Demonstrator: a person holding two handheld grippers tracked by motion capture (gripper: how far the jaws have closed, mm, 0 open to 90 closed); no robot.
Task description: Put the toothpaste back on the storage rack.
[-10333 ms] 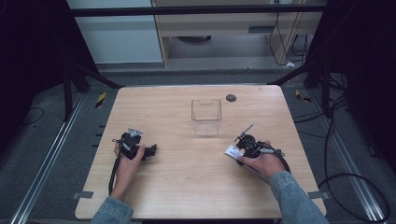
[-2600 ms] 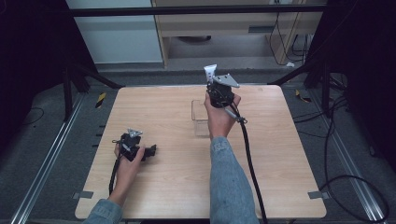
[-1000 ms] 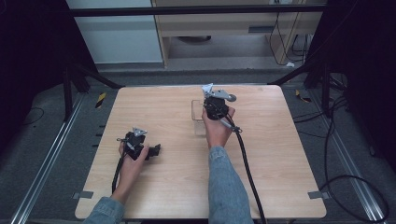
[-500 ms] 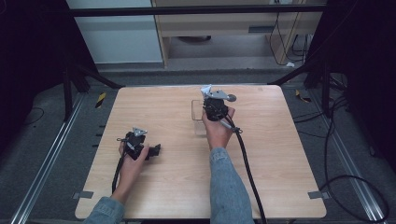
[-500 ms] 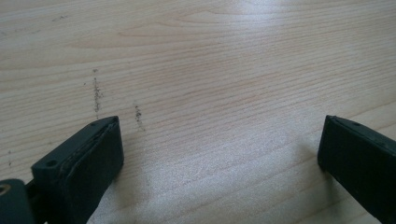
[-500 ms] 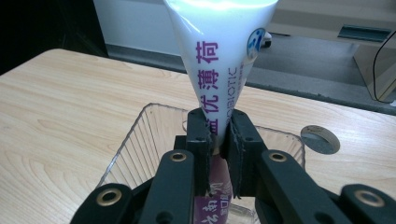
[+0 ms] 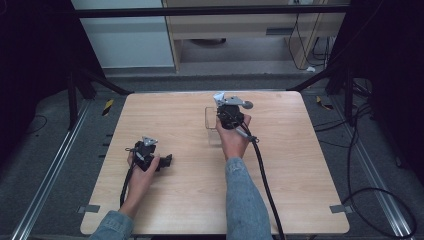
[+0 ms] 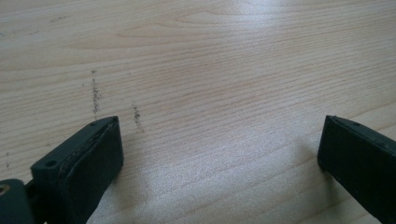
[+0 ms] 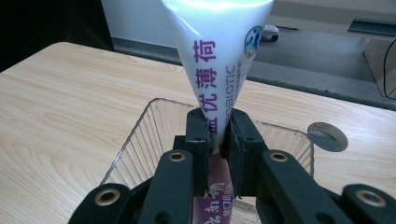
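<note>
My right gripper (image 9: 217, 123) is shut on a white tube (image 9: 215, 51) with purple lettering, pinching its narrow part. The tube widens away from the jaws. It hangs over a clear plastic box (image 9: 135, 135) on the wooden table. From the high view, the right gripper (image 7: 229, 112) is above the box (image 7: 212, 127) at the table's far middle. My left gripper (image 7: 167, 160) rests at the front left of the table. Its jaws stand wide apart, and nothing but bare wood lies between the fingers (image 8: 88, 163).
A round grey cap (image 9: 328, 136) is set into the tabletop just beyond the box, also seen as the cap (image 7: 247, 105) from above. A cable (image 7: 265, 180) trails from the right gripper across the table (image 7: 310, 165) toward the front edge. Dark frame rails flank the table.
Ten seconds ago the right gripper lay at the table's right; it now holds the tube over the box. Over the last second neither hand has visibly moved.
</note>
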